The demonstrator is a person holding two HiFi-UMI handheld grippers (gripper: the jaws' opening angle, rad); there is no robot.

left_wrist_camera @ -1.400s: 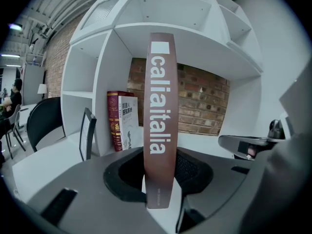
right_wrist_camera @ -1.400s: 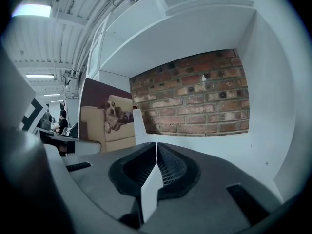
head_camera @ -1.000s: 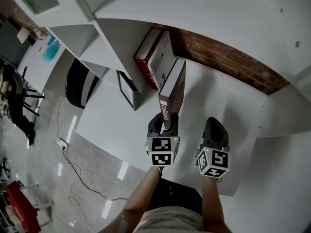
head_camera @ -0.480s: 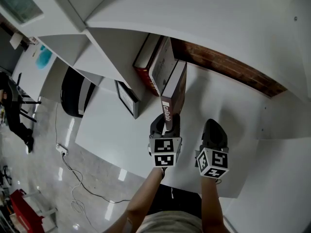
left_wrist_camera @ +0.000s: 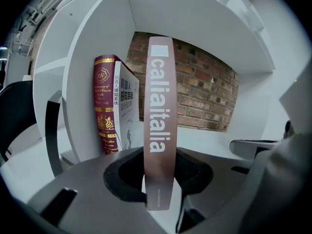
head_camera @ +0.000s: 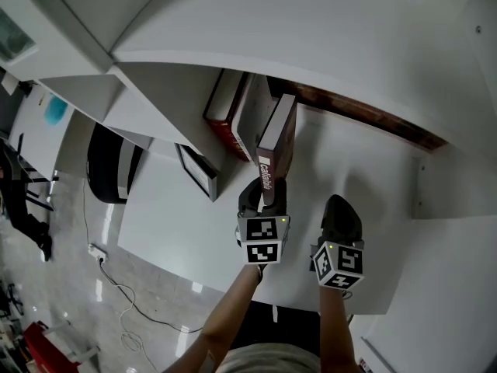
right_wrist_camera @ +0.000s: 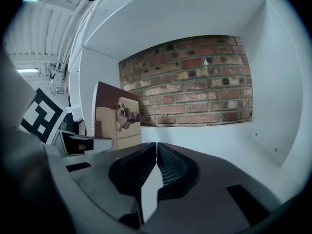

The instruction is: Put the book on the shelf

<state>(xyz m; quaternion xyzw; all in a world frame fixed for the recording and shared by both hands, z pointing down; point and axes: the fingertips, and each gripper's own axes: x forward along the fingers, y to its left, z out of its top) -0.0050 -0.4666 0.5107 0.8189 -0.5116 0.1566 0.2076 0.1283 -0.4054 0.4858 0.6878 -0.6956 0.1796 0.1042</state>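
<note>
Since the earlier frame the brown book point(head_camera: 278, 134) has gone a little deeper into the white shelf point(head_camera: 349, 162), drawing closer alongside the two books already standing there, and the head camera has tipped so the shelf's top board fills more of the frame. In the head view the left gripper point(head_camera: 262, 193) clamps the brown book by the lower end of its spine. The book is upright inside the open compartment, just right of a grey-covered book point(head_camera: 252, 115) that leans against a red book point(head_camera: 221, 115). A dark picture frame point(head_camera: 196, 171) stands outside the compartment's left wall. The right gripper point(head_camera: 342, 212) hangs beside the left one, apart from the book. In the left gripper view both pads press on the spine, whose white lettering faces the camera, with a narrow gap between it and the grey-covered book; whether its bottom edge touches the shelf floor cannot be told. In the right gripper view the jaws are pressed together with nothing between them, the book's cover with a dog on a sofa shows at the left, and the brick wall point(right_wrist_camera: 195, 82) closes the back of the compartment.
</note>
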